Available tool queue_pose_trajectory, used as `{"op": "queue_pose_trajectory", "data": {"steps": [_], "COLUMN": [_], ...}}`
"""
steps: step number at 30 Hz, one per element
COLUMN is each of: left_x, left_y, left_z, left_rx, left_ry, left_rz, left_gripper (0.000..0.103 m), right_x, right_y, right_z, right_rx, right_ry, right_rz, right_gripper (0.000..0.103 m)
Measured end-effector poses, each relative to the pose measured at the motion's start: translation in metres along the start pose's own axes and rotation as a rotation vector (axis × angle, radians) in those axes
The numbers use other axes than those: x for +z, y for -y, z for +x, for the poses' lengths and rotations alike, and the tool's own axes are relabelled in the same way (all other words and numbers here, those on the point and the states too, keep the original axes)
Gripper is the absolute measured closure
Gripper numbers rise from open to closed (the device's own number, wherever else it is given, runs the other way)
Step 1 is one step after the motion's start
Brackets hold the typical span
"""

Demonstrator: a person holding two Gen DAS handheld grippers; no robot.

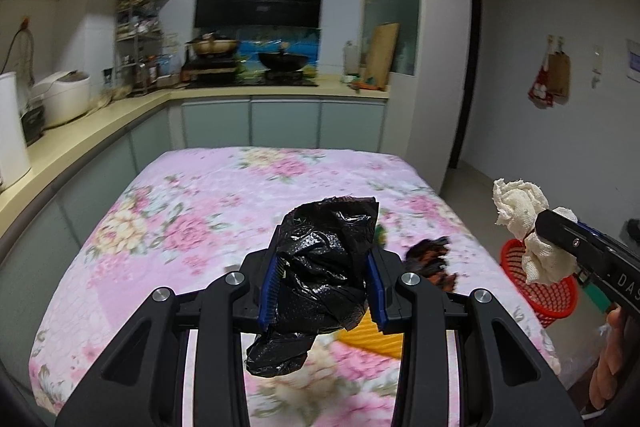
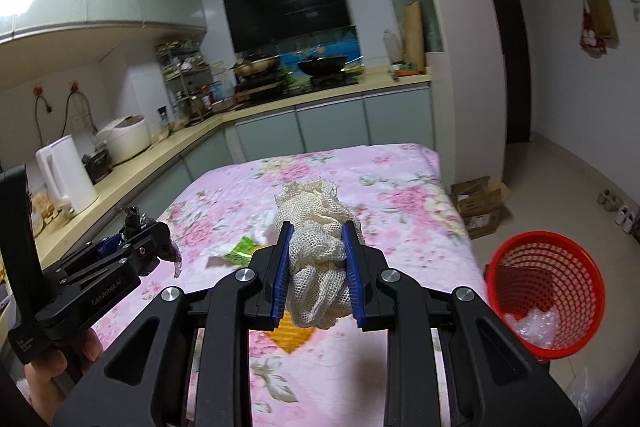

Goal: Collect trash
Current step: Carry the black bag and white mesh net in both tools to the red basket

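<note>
My left gripper [image 1: 325, 267] is shut on a crumpled black plastic bag [image 1: 320, 267] and holds it above the table with the pink floral cloth [image 1: 200, 227]. My right gripper [image 2: 318, 255] is shut on a wad of white mesh cloth [image 2: 316, 227], also held above the table. In the left wrist view the right gripper [image 1: 538, 239] with the cloth [image 1: 520, 207] is over the table's right edge, above the red mesh bin [image 1: 540, 291]. In the right wrist view the left gripper [image 2: 148, 239] is at the left. The red bin [image 2: 548, 291] stands on the floor to the right.
On the table lie a dark brown scrap [image 1: 430, 259], a yellow piece [image 2: 290, 337] and a green-and-white wrapper [image 2: 236, 251]. Crumpled clear plastic [image 2: 536, 327] lies in the bin. A cardboard box [image 2: 480, 205] sits on the floor beyond the table. Kitchen counters [image 1: 100, 123] run along the left and back.
</note>
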State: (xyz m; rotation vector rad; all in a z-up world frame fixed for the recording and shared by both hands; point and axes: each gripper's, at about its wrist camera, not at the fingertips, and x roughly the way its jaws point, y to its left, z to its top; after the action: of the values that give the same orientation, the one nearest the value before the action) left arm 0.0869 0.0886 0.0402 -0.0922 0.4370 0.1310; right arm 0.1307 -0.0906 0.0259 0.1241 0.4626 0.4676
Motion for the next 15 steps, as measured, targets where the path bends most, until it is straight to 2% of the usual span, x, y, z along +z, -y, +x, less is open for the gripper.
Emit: {"op": "queue_pose_trajectory", "data": {"steps": [5,15], "left_x": [0.007,0.011], "left_y": [0.037,0.101], "left_z": [0.004,0.023], "left_rx": [-0.056,-0.174], "left_ry": [0.024,0.014], "left_rz": [0.059,0.129], "left_gripper": [0.069,0.069], "right_x": [0.001,0.000], "right_y": [0.025,0.076], "right_z": [-0.012,-0.033], "right_rx": [-0.045,-0.153], "right_ry": [0.019,0.047], "right_rz": [0.039,0.114], "right_gripper": [0.078,0.078]}}
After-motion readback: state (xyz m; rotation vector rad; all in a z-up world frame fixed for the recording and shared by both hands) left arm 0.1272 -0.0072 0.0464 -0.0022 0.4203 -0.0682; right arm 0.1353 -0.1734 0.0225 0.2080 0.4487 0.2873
